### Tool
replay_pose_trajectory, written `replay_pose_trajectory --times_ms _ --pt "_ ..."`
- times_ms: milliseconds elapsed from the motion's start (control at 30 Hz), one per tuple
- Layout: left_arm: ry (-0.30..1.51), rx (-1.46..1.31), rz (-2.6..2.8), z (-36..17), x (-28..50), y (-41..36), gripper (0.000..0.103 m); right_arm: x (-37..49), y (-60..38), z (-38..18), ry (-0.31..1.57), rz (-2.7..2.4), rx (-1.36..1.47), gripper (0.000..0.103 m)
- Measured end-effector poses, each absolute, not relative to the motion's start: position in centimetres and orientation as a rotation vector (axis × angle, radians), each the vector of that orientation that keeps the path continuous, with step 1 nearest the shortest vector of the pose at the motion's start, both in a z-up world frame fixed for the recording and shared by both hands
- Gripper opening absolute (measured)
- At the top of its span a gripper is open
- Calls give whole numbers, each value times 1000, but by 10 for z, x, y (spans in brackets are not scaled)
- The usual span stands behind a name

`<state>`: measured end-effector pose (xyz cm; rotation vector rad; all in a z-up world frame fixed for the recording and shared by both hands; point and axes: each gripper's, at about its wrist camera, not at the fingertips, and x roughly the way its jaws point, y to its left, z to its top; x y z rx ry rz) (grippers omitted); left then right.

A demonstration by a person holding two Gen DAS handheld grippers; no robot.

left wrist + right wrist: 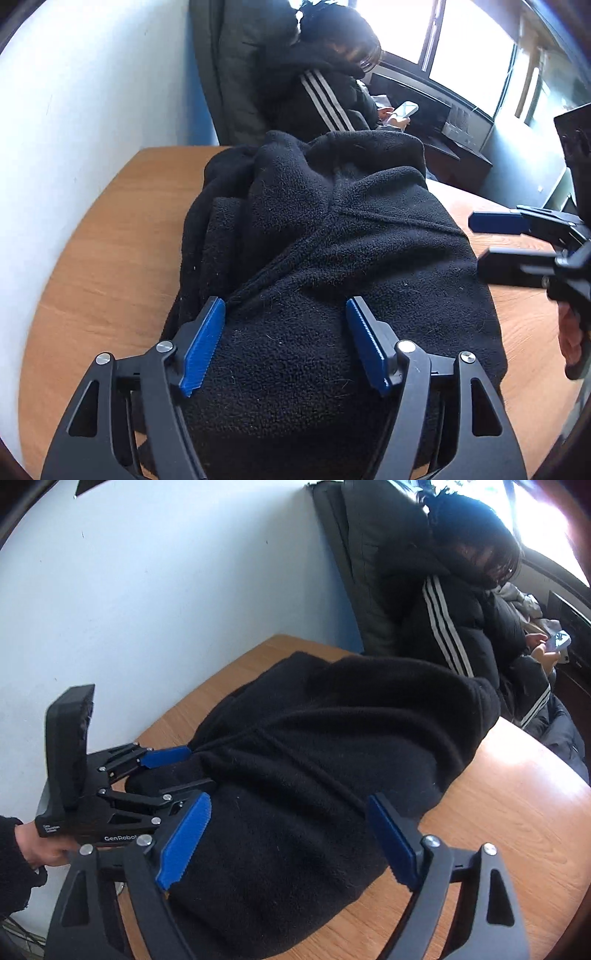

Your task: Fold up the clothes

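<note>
A black fleece garment (332, 240) lies bunched in a thick heap on the wooden table (103, 258). My left gripper (286, 310) is open, its blue pads spread over the near end of the fleece. It also shows in the right wrist view (195, 766), jaws apart around a fold at the garment's left edge. My right gripper (290, 805) is open above the near part of the fleece (332, 746). In the left wrist view it (474, 242) sits at the right, open, beside the garment's right side.
A person in a black jacket with white stripes (325, 96) sits behind the table on a dark chair, holding a phone (404, 109). A white wall (74, 110) runs along the table's left side. Windows (461, 44) are at the back right.
</note>
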<state>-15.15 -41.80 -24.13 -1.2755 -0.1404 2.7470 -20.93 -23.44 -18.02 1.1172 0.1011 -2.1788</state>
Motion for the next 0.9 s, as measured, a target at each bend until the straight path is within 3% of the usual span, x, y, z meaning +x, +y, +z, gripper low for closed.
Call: replay_pose_trajectory --times_ms 133,267,433,700,900 --pt "-80 -1265 2824 -197 -135 -410 70 -183 -222 -151 100 -2218 1083 88" --pt "-50 -1210 2982 -122 -77 -396 103 -140 -191 -97 138 -2274 1051 98" --pt "-1 -1196 3122 -42 5 -352 103 -84 -162 -50 145 -2256 1142 102" --pt "65 -1332 3165 20 108 -257 103 25 -111 21 107 -2288 1077 102" --pt "-124 -1347 3266 58 161 -233 103 96 -90 63 177 -2332 1013 102"
